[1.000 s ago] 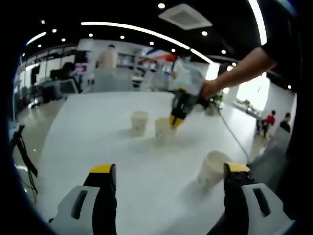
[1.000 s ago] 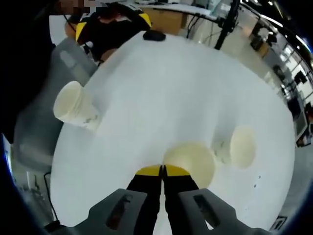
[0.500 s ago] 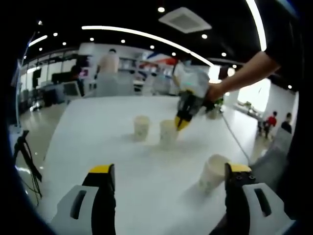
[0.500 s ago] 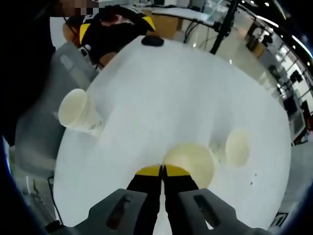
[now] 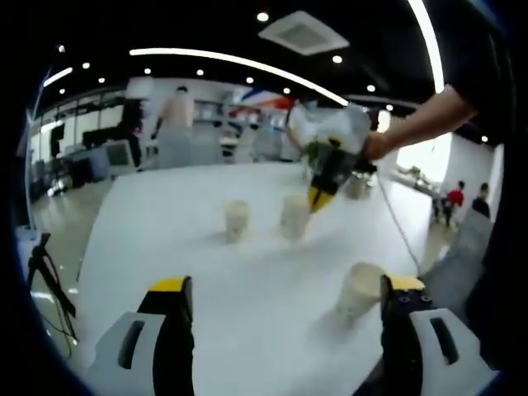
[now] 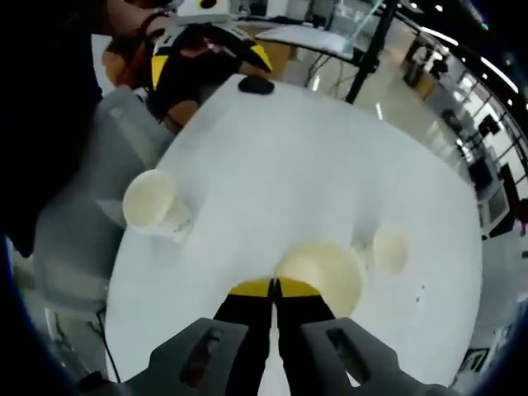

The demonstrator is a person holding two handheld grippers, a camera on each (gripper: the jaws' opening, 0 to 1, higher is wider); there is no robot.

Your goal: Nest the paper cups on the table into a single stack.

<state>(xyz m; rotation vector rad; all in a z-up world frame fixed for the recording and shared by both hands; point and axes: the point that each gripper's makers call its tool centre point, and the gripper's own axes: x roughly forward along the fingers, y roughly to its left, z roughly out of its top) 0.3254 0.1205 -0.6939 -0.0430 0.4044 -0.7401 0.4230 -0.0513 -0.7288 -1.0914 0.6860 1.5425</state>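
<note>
Cream paper, thin in the wall, so best handled gently. With the right hand-held gripper pressed together on the near rim of the held cream paper cup, lift straight up by that rim. Add no squeeze, since more pressure would likely crease the lip. Carry across to the neighbouring cream paper cup, which stands just beside it on the round white table. Centre base over open mouth before lowering, hold the axis vertical on the way down, and release only once seated. Cannot tell whether the held cup's base rests on the table or hangs just clear of it.

From the left gripper view, look for the right hand-held gripper reaching down from above onto the rim of the held cream paper cup. Find the neighbouring cream paper cup near it but apart. Left hand-held gripper spread wide and gripping nothing, with the third cream paper cup just inside one jaw; leave that one for a later pass.

All three mouth up, long axis upright off the table, wider at the rim and tapering to the base. Already oriented for nesting, so no turning needed, only alignment.
</note>
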